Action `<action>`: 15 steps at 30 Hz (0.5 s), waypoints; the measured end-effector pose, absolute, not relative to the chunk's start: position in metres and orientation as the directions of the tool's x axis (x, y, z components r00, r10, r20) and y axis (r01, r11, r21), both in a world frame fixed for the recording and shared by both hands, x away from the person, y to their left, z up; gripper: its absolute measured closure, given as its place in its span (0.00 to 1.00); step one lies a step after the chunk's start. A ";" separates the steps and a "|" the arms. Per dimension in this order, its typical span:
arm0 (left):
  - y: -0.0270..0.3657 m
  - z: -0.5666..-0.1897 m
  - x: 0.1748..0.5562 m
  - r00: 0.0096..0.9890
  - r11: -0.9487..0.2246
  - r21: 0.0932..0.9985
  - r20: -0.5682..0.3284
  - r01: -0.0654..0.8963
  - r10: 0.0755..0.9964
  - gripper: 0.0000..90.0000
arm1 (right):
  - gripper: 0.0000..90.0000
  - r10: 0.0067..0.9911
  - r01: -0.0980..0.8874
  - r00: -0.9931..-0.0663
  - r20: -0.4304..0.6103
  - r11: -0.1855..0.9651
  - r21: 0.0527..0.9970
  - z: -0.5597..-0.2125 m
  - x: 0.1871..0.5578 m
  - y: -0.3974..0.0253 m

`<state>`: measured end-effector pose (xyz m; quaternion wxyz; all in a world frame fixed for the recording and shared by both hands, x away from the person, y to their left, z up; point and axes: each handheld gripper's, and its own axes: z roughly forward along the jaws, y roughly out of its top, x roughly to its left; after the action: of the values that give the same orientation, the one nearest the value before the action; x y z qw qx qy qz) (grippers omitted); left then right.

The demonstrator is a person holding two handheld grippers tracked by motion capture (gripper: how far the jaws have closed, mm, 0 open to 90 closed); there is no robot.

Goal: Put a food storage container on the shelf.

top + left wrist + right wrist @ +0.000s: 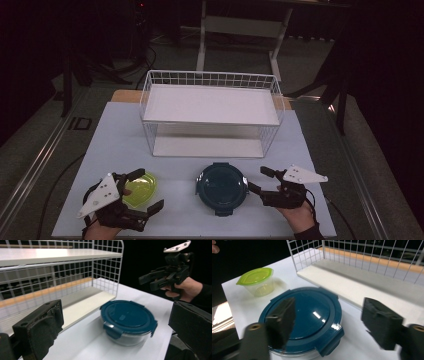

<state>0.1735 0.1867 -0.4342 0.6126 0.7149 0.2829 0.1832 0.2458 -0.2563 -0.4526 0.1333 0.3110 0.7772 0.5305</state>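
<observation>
From above, the right gripper (261,181) sits just beside the blue-lidded container (221,187), jaws spread wide and holding nothing, aimed at the container's right edge. The left gripper (145,192) is likewise wide open and empty, its jaws standing either side of the green-lidded tub (140,189) near the table's (110,145) front left. The container lies front and centre, before the wire rack (210,112). To take it well, I'd judge the right jaws should come in level and straddle the rim between the latch tabs, not over one.

In the left gripper view, the container (128,322) stands upright on the table, a clear bowl under the lid, with the rack (60,277) behind and the right gripper (150,281) hovering beyond it.

In the right gripper view, the open jaws frame the container (307,320), close but not touching as far as I can tell; the tub (258,281) is well apart. Being round, the container has no long axis; its lid faces straight up, one tab pointing toward this gripper.
</observation>
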 end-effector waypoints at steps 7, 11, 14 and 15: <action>0.168 -0.424 0.180 0.804 -0.104 0.977 -0.091 0.187 0.588 0.00 | 0.16 0.646 0.284 -0.761 0.059 0.250 0.926 -0.440 0.242 -0.255; 0.156 -0.416 0.185 0.820 -0.119 0.973 -0.096 0.196 0.564 0.00 | 0.16 0.673 0.242 -0.740 0.013 0.248 0.938 -0.435 0.238 -0.253; 0.148 -0.411 0.190 0.829 -0.130 0.969 -0.105 0.209 0.550 0.00 | 0.22 0.643 0.225 -0.766 0.012 0.250 0.942 -0.434 0.240 -0.253; 0.145 -0.410 0.191 0.831 -0.130 0.968 -0.109 0.212 0.546 0.00 | 0.22 0.656 0.232 -0.754 0.001 0.265 0.936 -0.434 0.239 -0.253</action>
<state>0.1912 0.1455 -0.4103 0.6075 0.7391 0.2566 0.1373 0.2393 -0.2526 -0.4337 0.1992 0.2883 0.7700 0.5332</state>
